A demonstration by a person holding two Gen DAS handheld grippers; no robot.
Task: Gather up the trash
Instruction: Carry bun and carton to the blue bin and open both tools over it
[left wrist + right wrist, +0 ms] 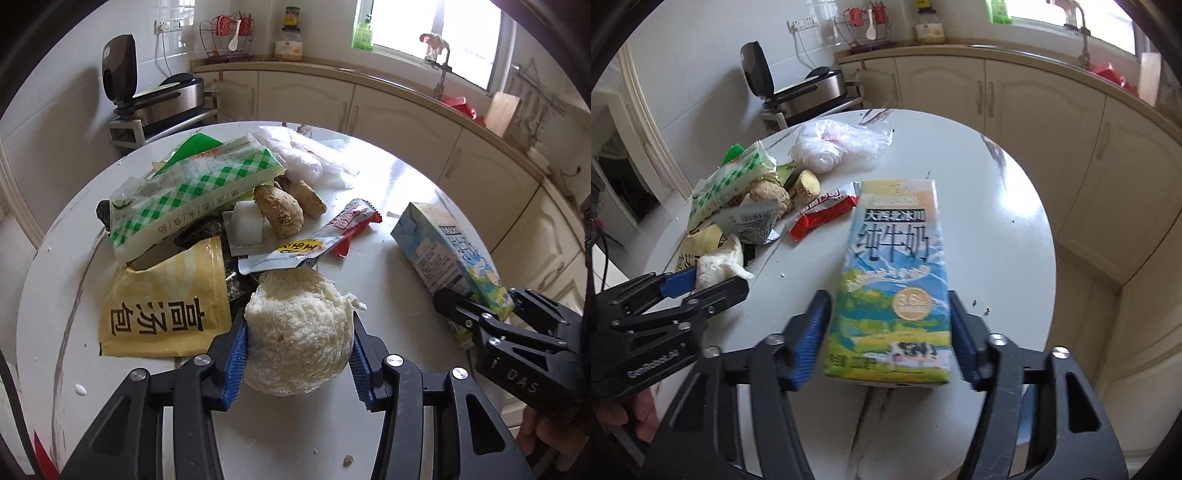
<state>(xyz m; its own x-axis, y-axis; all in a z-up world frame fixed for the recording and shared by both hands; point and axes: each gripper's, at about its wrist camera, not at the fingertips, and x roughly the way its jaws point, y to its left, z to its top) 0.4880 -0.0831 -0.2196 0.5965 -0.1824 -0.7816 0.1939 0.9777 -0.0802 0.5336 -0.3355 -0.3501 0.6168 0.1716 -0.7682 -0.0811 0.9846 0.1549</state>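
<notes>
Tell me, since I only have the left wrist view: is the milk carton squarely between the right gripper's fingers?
Observer: Yes. Seen from the right wrist, the right gripper straddles the milk carton near its closer end, with a blue pad at each long side.
Operator: Are the pads pressing on it?
Observer: I cannot tell. They sit right at the carton's edges, but the pad on the picture's left is blurred.
Operator: Is anything lying on the carton's far side?
Observer: Only a few dark crumbs on the white table.
</notes>
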